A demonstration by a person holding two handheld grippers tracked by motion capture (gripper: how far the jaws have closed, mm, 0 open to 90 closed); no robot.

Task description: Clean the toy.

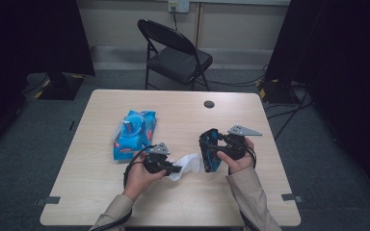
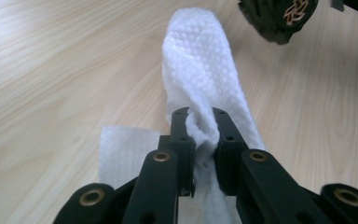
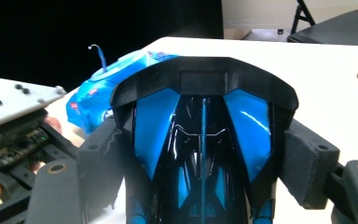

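On the pale wood-grain desk [image 1: 101,192], the left gripper [image 1: 173,169] sits at about 7 o'clock from the desk's middle, its jaws pinching a white embossed paper wipe [image 1: 189,165]. In the left gripper view the two black jaws press on a gathered fold of this wipe [image 2: 200,84], which twists up and away from them over the wood, while a flat corner of it lies on the desk at 8 o'clock of the jaws. The wipe's far end reaches towards the right gripper's load.

The right gripper [image 1: 211,150] is at about 4 o'clock from the desk's middle, held in the person's right hand [image 1: 236,156]. Its jaws stand wide but are clamped on the flanks of a glossy black and bright blue toy car [image 1: 210,149]. In the right gripper view the toy car [image 3: 203,135] sits between the grey pads, which press against both its sides, its black spoiler-like edge at 12 o'clock. In the high view the car is just beside the wipe's end; whether they touch I cannot tell.

A blue plastic packet of wet wipes [image 1: 135,134] lies on the desk at 10 o'clock from the left gripper, well apart from the car. A black folding chair [image 1: 173,53] stands beyond the desk's far edge at 12 o'clock.
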